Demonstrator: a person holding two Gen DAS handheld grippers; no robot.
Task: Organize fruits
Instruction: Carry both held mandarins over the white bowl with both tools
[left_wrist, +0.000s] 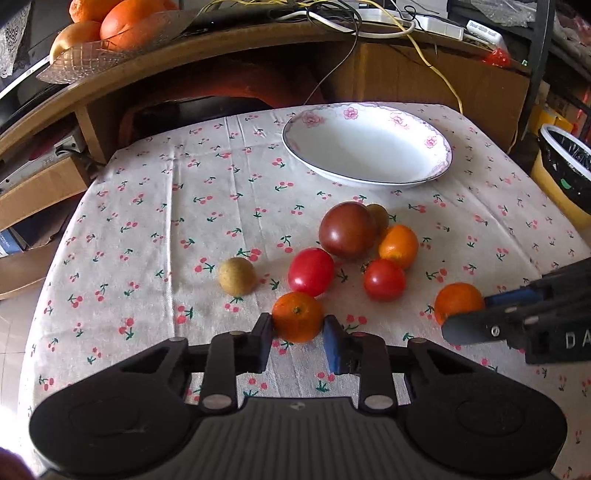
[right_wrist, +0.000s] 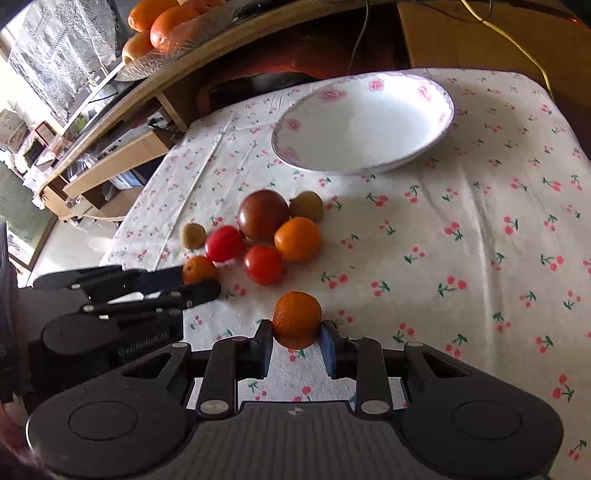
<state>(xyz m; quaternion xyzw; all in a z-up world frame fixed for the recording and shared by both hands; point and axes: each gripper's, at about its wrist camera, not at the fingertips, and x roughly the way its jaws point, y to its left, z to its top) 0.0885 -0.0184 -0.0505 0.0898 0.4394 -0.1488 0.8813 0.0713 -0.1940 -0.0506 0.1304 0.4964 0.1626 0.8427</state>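
Observation:
My left gripper (left_wrist: 298, 334) is shut on a small mandarin (left_wrist: 298, 316) near the table's front edge; the same gripper (right_wrist: 201, 280) and fruit (right_wrist: 199, 268) show at the left of the right wrist view. My right gripper (right_wrist: 296, 338) is shut on a second mandarin (right_wrist: 297, 319), also visible at right (left_wrist: 458, 301). Between them lie a dark tomato (left_wrist: 347, 229), two red tomatoes (left_wrist: 311, 271) (left_wrist: 384, 278), an orange fruit (left_wrist: 399, 245) and two small tan fruits (left_wrist: 236, 276) (left_wrist: 378, 216). Behind stands an empty floral white plate (left_wrist: 369, 147) (right_wrist: 362, 125).
A cherry-print cloth (left_wrist: 166, 221) covers the table. A glass bowl of oranges (left_wrist: 110, 37) sits on a curved wooden shelf behind, with cables beside it. A yellow bin with a black liner (left_wrist: 565, 173) stands off the table's right edge.

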